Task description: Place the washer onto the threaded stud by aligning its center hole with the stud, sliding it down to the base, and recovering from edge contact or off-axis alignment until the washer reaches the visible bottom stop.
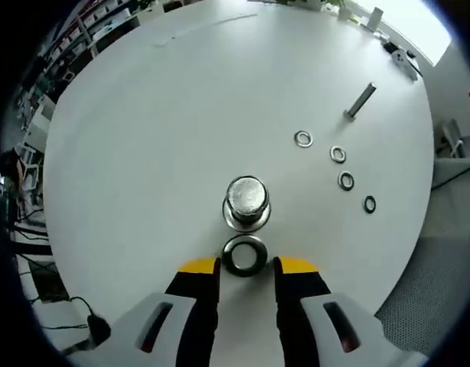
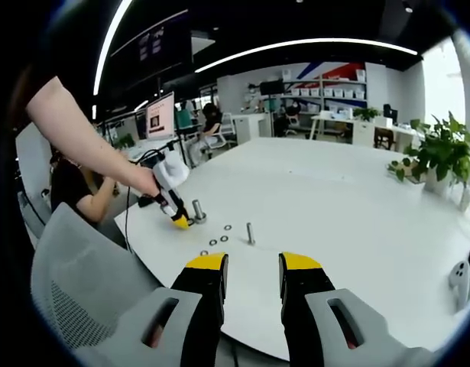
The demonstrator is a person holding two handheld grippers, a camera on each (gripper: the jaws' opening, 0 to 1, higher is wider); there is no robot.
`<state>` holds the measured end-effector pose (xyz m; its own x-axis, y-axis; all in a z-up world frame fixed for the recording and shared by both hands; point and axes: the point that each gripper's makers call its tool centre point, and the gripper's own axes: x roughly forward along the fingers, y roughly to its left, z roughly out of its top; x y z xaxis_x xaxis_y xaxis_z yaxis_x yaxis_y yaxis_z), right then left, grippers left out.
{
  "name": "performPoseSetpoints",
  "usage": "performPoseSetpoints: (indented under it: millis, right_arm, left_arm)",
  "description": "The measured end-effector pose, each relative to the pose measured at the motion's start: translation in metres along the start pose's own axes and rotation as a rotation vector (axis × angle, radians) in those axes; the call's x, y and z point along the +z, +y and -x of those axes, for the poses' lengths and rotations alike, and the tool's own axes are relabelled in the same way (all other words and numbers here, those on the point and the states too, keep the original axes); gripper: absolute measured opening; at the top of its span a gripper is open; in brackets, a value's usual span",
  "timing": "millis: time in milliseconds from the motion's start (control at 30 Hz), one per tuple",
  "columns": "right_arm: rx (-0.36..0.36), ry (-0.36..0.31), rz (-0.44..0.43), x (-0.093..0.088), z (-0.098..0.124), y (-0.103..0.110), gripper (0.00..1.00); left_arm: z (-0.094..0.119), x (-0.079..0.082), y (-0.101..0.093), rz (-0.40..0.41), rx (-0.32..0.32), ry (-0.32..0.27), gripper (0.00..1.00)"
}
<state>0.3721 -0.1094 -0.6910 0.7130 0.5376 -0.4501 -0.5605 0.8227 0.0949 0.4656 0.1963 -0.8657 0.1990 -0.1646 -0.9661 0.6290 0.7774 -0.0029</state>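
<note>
A thick steel stud [image 1: 247, 197], seen from above, stands on the white table [image 1: 158, 138] with a ring at its base. A dark washer [image 1: 244, 255] lies flat just in front of it, between the yellow tips of my left gripper [image 1: 247, 267], which is open around it. In the right gripper view a person's hand holds the left gripper [image 2: 173, 205] beside that stud [image 2: 198, 211]. My right gripper [image 2: 254, 269] hangs open and empty over the near table edge.
Several loose washers [image 1: 341, 168] lie to the right, and a slim bolt [image 1: 360, 100] stands beyond them. The bolt [image 2: 250, 233] and washers [image 2: 219, 239] sit mid-table. A grey mesh chair [image 2: 66, 267] is at the left and a plant [image 2: 441, 153] at the right.
</note>
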Motion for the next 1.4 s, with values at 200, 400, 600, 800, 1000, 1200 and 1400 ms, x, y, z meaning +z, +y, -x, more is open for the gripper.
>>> performPoseSetpoints:
  millis: [200, 400, 600, 800, 1000, 1200, 1400]
  right_arm:
    - [0.000, -0.004, -0.004, 0.0005, 0.0003, -0.0005, 0.29]
    - [-0.003, -0.005, -0.006, 0.0005, 0.0002, -0.0013, 0.29]
    - [0.002, -0.002, -0.004, 0.0000, -0.0004, -0.0005, 0.29]
    - [-0.002, -0.001, -0.005, -0.0001, -0.0001, -0.0009, 0.29]
    - [-0.004, -0.001, -0.006, 0.0000, 0.0000, -0.0013, 0.29]
    - [-0.010, -0.002, -0.008, 0.0001, 0.0005, -0.0022, 0.29]
    - [-0.012, -0.002, -0.007, -0.0002, 0.0002, -0.0027, 0.29]
  left_arm:
    - [-0.0013, 0.0021, 0.0014, -0.004, -0.004, 0.022, 0.23]
    - [-0.0017, 0.0030, 0.0013, -0.028, -0.009, 0.041, 0.22]
    - [-0.0017, 0.0032, 0.0010, -0.046, -0.014, 0.051, 0.22]
    - [-0.0023, 0.0030, 0.0002, -0.061, -0.019, 0.074, 0.23]
    - [-0.0027, 0.0018, -0.0020, -0.094, -0.034, 0.092, 0.26]
    - [-0.0024, 0.0019, -0.0022, -0.090, -0.022, 0.099, 0.26]
    - [-0.0028, 0.0023, -0.0008, -0.088, -0.017, 0.095, 0.26]
